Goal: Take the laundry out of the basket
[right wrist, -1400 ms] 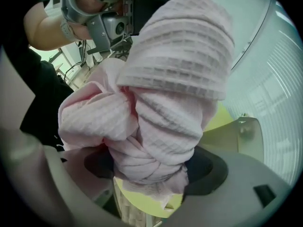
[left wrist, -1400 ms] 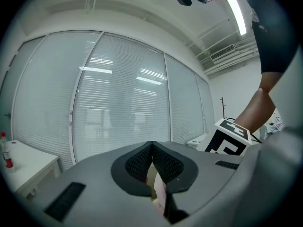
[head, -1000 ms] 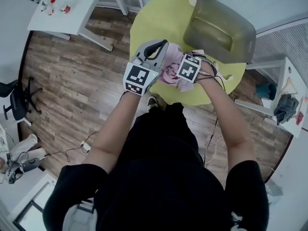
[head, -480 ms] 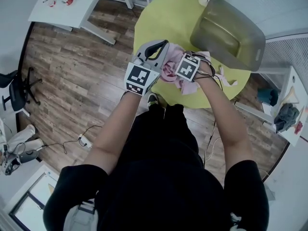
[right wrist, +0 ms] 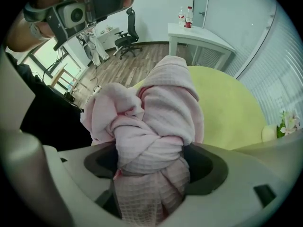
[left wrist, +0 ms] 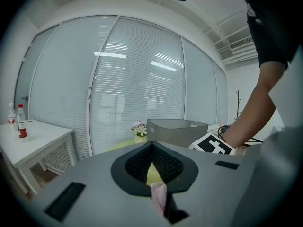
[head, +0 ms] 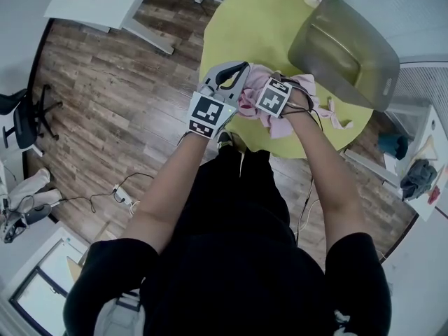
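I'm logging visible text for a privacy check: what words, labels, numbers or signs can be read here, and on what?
No readable words or numbers anywhere.
Marker cubes: black-and-white square code patterns only, no letters.
Bottles on the white table: red labels, too small to read.
Basket: no print visible.

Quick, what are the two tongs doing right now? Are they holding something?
Left tongs: shut, pinching a small bit of the pink cloth.
Right tongs: shut on a thick bunch of the same pink cloth.
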{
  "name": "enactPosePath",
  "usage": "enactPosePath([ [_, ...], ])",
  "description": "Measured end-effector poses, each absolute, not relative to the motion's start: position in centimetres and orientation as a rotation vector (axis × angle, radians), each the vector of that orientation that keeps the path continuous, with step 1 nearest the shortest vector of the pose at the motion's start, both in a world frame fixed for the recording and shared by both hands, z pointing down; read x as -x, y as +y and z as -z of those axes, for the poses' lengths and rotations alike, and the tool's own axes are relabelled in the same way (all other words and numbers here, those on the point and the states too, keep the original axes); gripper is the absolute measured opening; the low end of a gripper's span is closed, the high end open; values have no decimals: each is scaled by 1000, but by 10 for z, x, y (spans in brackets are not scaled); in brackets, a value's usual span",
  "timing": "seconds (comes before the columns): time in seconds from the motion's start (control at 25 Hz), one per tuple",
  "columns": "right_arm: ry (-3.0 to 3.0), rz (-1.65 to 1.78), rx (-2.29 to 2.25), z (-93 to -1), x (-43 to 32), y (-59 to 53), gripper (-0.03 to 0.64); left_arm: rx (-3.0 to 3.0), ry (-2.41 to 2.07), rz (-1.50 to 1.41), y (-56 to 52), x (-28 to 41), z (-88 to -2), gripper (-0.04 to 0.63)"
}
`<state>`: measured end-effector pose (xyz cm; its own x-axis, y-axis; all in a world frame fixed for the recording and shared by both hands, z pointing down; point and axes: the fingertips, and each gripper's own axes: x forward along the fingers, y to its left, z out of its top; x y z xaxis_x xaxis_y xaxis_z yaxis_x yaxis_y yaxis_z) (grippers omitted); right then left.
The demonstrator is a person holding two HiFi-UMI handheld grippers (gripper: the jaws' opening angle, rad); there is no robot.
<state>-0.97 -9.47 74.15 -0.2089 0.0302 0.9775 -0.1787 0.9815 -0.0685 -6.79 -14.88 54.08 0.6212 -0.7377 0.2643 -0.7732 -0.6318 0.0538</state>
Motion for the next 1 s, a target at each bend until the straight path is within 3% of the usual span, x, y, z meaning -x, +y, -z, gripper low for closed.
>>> enactPosePath([
  [0.6, -1765, -108, -91, -769, 17, -93, 434, -2626, -1286, -328, -132, 79, -554, 9],
  [1.0, -1824, -87, -147, -713, 18, -93, 434, -2670, -1317, -287, -127, 88, -522, 9],
])
